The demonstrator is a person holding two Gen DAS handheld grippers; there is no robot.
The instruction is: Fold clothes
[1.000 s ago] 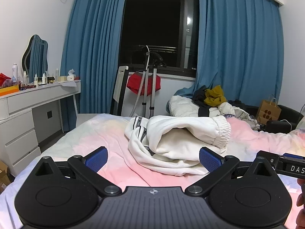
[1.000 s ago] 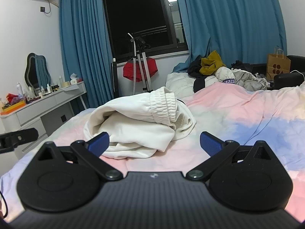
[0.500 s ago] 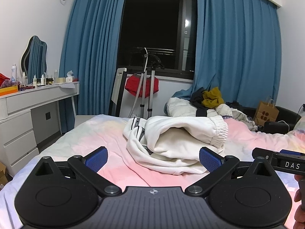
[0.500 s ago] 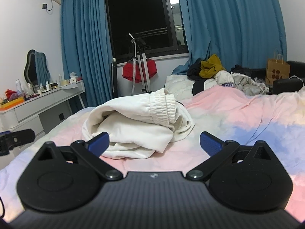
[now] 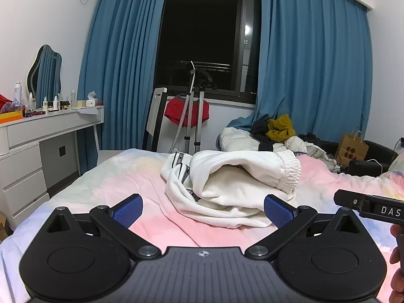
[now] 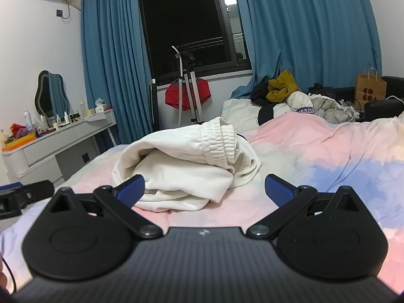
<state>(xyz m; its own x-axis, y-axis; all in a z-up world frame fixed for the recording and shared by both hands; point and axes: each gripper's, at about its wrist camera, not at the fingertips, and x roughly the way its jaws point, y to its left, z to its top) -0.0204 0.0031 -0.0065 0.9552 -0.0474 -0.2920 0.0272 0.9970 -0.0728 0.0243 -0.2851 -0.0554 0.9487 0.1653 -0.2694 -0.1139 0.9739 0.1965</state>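
A white sweatshirt-like garment [image 5: 232,184] with a ribbed cuff or hem lies bunched in a heap on the pink and blue bedspread [image 5: 131,179]. My left gripper [image 5: 203,209] hovers open just short of the heap, nothing between its blue pads. The same white garment [image 6: 192,166] fills the middle of the right wrist view, and my right gripper [image 6: 204,189] is open in front of it, holding nothing. Each gripper's body shows at the edge of the other's view.
A pile of other clothes [image 5: 277,131] lies at the far end of the bed. A white dressing table [image 5: 38,136] with bottles stands left. A garment steamer stand with a red item [image 5: 188,116] is by the window. A paper bag [image 5: 353,146] sits far right.
Both views have shifted slightly lower and a little closer to the white heap. The garment itself has not moved and both grippers stay open.
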